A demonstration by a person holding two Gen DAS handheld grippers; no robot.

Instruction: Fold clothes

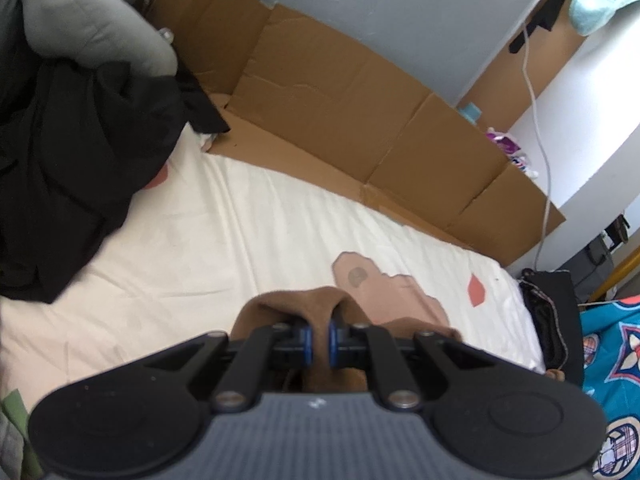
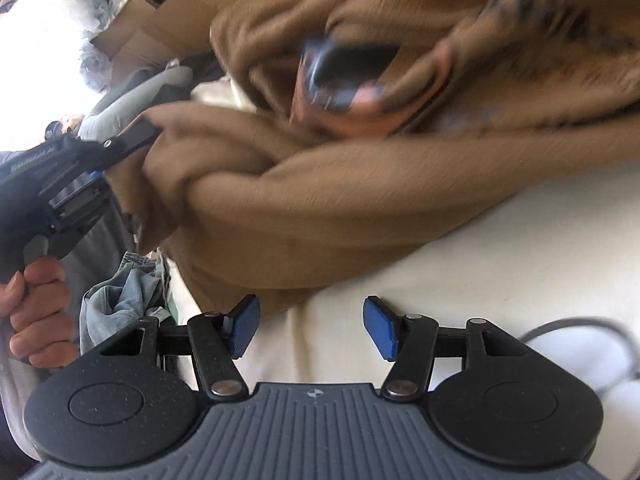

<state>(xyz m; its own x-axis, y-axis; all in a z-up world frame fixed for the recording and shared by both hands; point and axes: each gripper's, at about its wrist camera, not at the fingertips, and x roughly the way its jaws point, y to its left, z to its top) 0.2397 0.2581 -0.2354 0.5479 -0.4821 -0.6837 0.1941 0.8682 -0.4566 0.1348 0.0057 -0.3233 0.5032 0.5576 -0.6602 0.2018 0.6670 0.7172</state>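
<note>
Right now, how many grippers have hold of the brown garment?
1. The left gripper is shut on a bunched edge of the brown garment. The right gripper has its jaws open and empty, just short of the cloth.

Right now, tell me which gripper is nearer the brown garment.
Left. The left gripper is clamped on the brown garment; the right gripper is open just short of its edge, not touching.

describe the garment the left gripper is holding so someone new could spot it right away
Start at the cream bed sheet bordered by flattened cardboard. The left gripper is shut on a brown garment bunched above the sheet, while the right gripper is open below it. Its tan, fuzzy fabric with a printed patch sets it apart from the black clothes and the pale denim.
</note>
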